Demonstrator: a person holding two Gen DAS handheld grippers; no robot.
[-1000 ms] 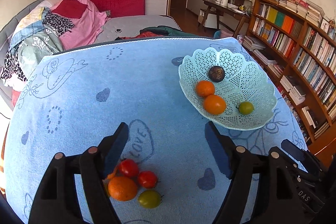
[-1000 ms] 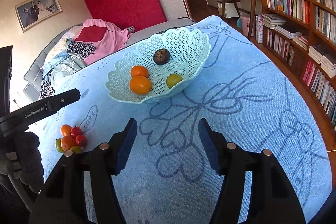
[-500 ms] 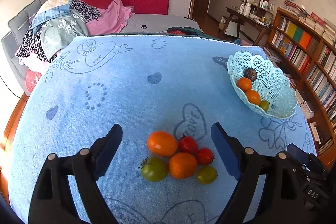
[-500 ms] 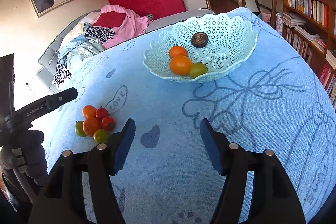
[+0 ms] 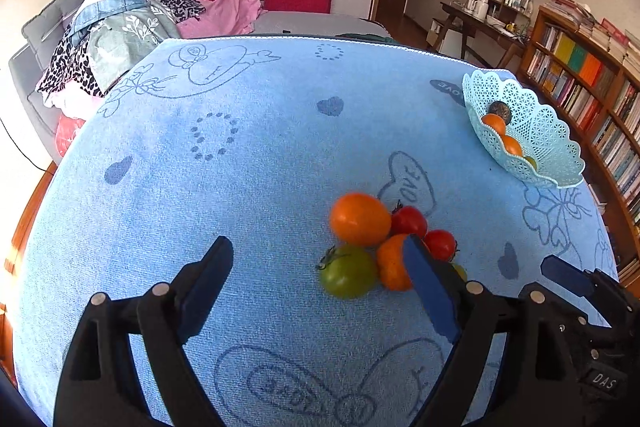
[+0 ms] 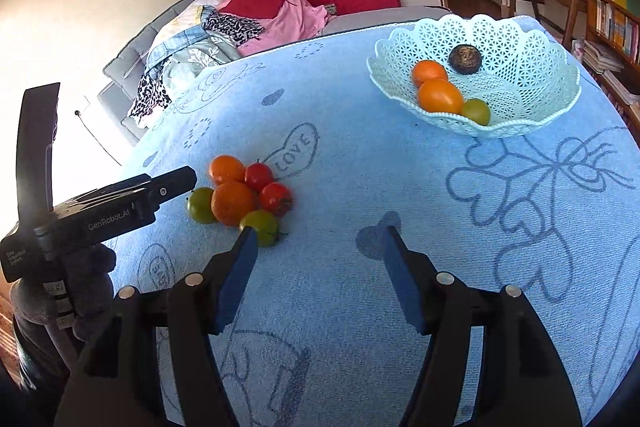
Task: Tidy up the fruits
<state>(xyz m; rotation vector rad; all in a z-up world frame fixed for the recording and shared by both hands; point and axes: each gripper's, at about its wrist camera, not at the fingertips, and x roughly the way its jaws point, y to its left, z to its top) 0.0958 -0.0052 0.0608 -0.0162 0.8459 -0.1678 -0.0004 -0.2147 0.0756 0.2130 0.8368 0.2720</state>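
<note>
A cluster of loose fruit lies on the blue towel: an orange tomato (image 5: 359, 218), a green tomato (image 5: 347, 275), two red tomatoes (image 5: 408, 221) and an orange (image 6: 233, 203). A pale green lattice basket (image 6: 520, 39) holds two orange fruits (image 6: 439, 95), a green one (image 6: 476, 111) and a dark brown one (image 6: 464, 59). My left gripper (image 5: 318, 263) is open and empty, its right finger just in front of the cluster. My right gripper (image 6: 318, 247) is open and empty, to the right of the cluster.
The blue towel (image 5: 240, 155) covers the table. A bed with piled clothes (image 5: 132, 23) lies behind it. Bookshelves (image 5: 592, 79) and a desk (image 5: 480, 23) stand at the right. The basket also shows in the left wrist view (image 5: 532, 123) near the table's right edge.
Both grippers have swung left. The fruit cluster has come closer and shifted right in the left wrist view, and the basket has moved toward the right edge. Both stay open.
</note>
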